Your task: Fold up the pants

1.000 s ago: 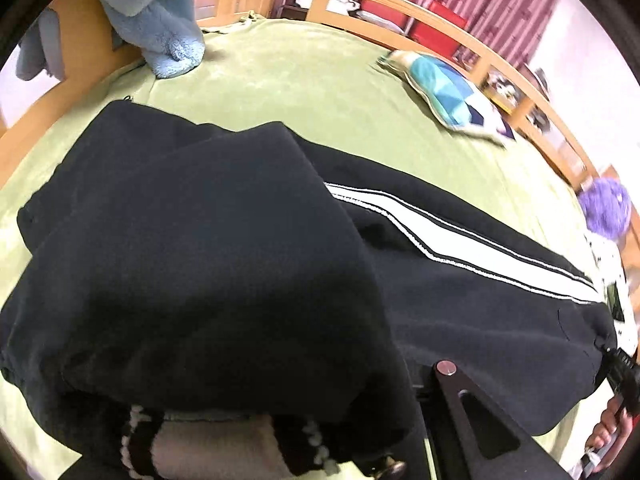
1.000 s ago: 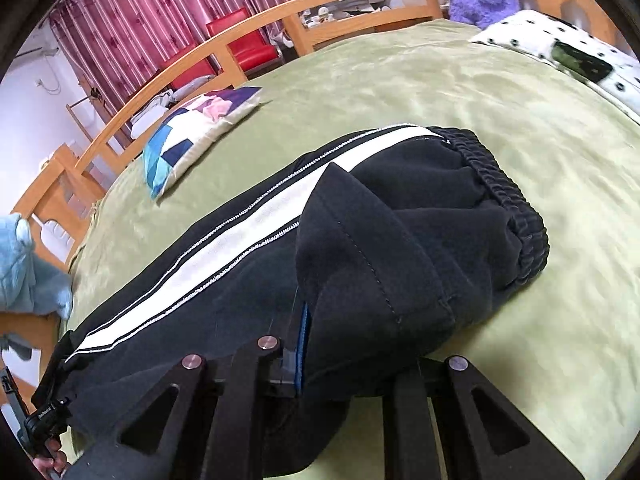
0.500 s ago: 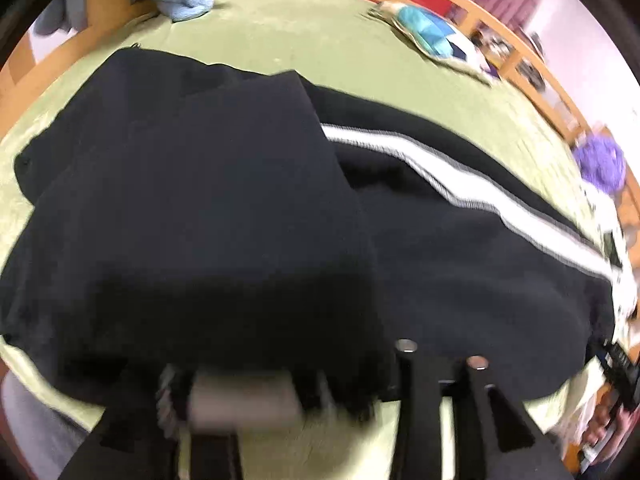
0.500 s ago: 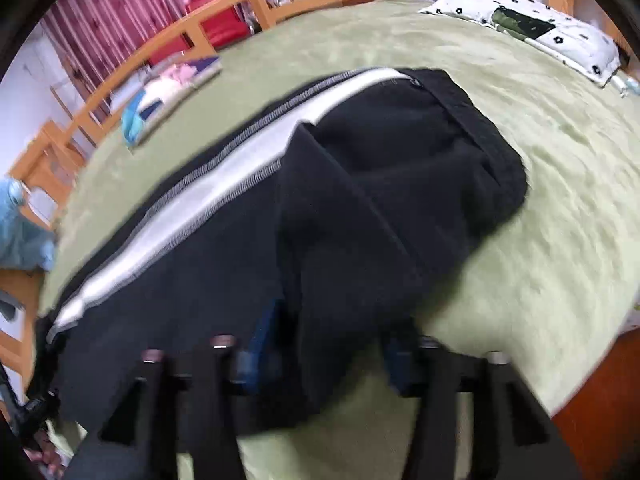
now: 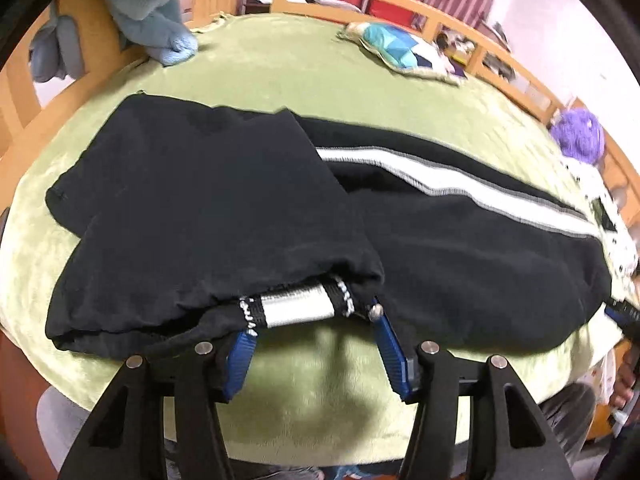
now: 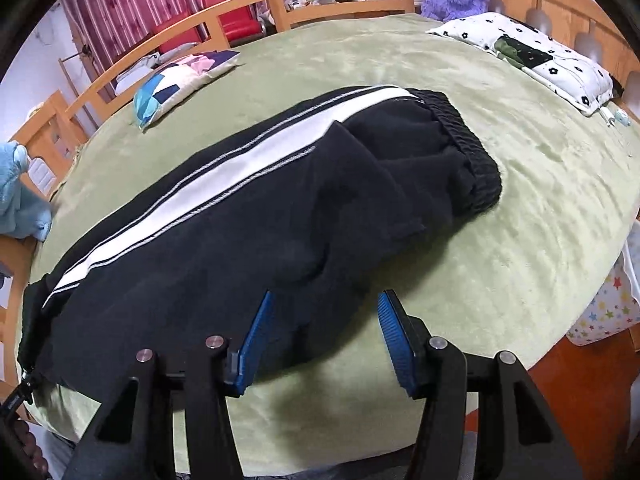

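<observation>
Left wrist view: the left gripper (image 5: 312,344) and right gripper (image 6: 324,336), both just opened and holding nothing, have released the black fleece pants with a white stripe (image 5: 224,208); next, I judge, grasp one end for another fold.

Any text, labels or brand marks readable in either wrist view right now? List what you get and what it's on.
No text can be read in either view.
White stitching on the cuff band of the pants: might be lettering, but too blurred to read.
White stripe down the pants: plain, no print.
Patchwork cushion: colour blocks only.
White pillow: a flower pattern, no words.
</observation>
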Demonstrator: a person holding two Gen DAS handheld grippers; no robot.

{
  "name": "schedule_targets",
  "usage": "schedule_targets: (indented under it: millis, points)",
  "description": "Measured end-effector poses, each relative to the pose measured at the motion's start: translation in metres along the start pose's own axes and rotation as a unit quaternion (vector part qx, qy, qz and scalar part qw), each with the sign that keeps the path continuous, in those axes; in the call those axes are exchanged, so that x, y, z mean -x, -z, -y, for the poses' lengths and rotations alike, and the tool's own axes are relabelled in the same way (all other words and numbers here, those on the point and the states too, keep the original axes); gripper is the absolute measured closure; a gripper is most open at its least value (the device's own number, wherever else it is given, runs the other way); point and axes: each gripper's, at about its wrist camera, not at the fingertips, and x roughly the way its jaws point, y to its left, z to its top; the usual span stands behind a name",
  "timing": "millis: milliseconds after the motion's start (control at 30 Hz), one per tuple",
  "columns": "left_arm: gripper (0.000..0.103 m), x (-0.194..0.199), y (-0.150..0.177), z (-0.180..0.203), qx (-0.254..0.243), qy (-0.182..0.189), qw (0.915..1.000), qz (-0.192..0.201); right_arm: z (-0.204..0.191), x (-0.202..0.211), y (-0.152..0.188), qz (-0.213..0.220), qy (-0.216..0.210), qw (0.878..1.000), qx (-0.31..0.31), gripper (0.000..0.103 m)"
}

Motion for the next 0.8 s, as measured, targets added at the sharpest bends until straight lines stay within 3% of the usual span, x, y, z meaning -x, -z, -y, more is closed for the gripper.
schedule_targets:
  millis: [133,333,367,400,467,533,800]
  points:
    - [0.052,0.017,-0.008,-0.004,0.001,0.012,0.9995,0.029,-0.008,0.002,-0.001,-0.003,-0.003,1.0,0.003,0.048]
    - [0.052,0.023,-0.021,-0.01,-0.013,0.007,0.9991,0.04,-0.017,0.0,-0.005,-0.003,-0.003,1.0,0.01,0.048]
    - [0.061,0.022,-0.025,-0.01,-0.013,0.005,0.9988,0.046,-0.018,0.0,-0.005,-0.002,0.0,1.0,0.01,0.048]
    - [0.079,0.021,-0.028,-0.012,-0.011,0.006,0.9987,0.05,-0.016,-0.001,-0.004,-0.003,0.003,1.0,0.008,0.048]
    - [0.094,0.018,-0.038,-0.017,-0.001,-0.001,0.9988,0.048,-0.011,-0.002,-0.004,-0.008,0.005,1.0,0.002,0.048]
    - [0.099,0.018,-0.048,-0.026,0.012,-0.003,0.9981,0.06,-0.003,-0.003,-0.004,-0.01,0.009,1.0,-0.004,0.048]
    - [0.099,0.022,-0.107,-0.062,0.025,-0.077,0.9897,0.119,0.024,-0.013,-0.011,-0.016,0.03,0.999,-0.03,0.048]
